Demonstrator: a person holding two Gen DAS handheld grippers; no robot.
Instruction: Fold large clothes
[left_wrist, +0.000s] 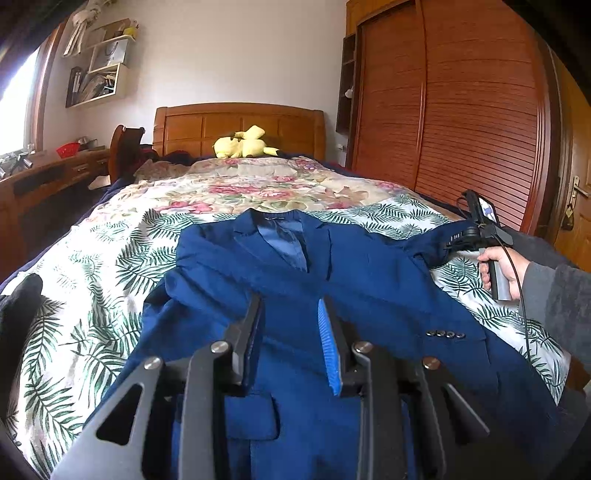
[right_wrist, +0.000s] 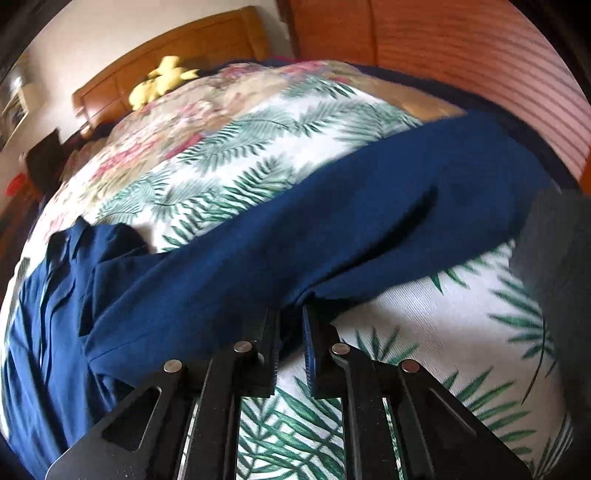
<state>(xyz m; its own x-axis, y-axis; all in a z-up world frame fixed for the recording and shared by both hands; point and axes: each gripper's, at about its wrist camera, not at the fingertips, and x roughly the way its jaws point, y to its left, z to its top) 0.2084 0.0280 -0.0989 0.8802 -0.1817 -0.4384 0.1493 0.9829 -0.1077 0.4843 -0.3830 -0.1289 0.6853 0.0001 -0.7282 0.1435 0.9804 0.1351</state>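
Note:
A dark blue suit jacket (left_wrist: 295, 280) lies face up on the bed, collar toward the headboard. One sleeve with several buttons at the cuff (left_wrist: 445, 335) lies folded across the body. My left gripper (left_wrist: 290, 299) is open just above the jacket's middle, nothing between its fingers. In the left wrist view my right gripper (left_wrist: 448, 245) is at the jacket's right shoulder, held by a hand. In the right wrist view my right gripper (right_wrist: 291, 314) is shut on the edge of the jacket's blue cloth (right_wrist: 332, 229), which stretches across the leaf-print sheet.
The bed has a leaf-print sheet (left_wrist: 92, 295) and a floral quilt (left_wrist: 240, 184) farther back. A yellow plush toy (left_wrist: 243, 144) lies by the wooden headboard. A wooden wardrobe (left_wrist: 461, 110) stands to the right, a desk (left_wrist: 48, 173) to the left.

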